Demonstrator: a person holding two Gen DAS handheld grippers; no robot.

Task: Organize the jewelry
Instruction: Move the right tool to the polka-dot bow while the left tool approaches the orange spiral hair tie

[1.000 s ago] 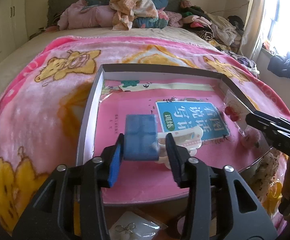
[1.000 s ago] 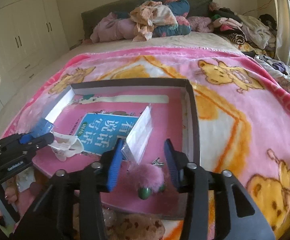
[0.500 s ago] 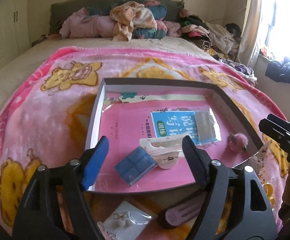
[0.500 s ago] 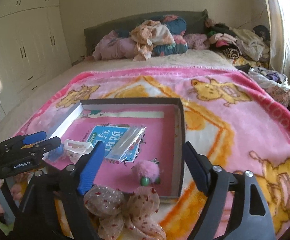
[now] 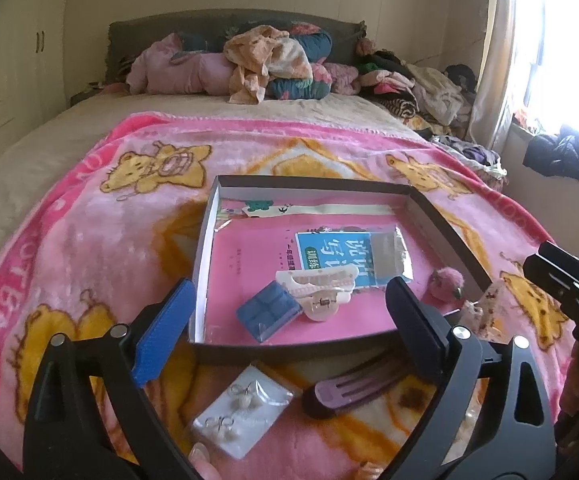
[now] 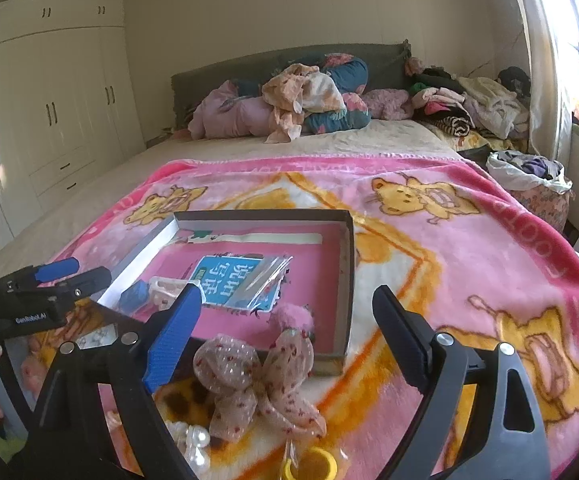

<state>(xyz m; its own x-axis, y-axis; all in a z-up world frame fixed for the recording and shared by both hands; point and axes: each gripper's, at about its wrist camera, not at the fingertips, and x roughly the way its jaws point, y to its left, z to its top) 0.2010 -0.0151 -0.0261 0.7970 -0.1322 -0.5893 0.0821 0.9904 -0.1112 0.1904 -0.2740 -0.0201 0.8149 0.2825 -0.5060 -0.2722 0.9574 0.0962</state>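
- My left tool [image 5: 289, 340] and right tool [image 6: 287, 340] are both opening wide — nothing between them.
- Blue clip [image 5: 268, 315] lies in the box [image 5: 205, 248].
- Next, I think — grab the bow [image 6: 257, 384] on the bed.

Home bedroom: bed [image 6: 249, 152]; wardrobes [image 6: 57, 112]

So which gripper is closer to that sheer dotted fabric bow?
Right gripper: the bow lies between its opening fingers, untouched. Left gripper is off to the bow's left.
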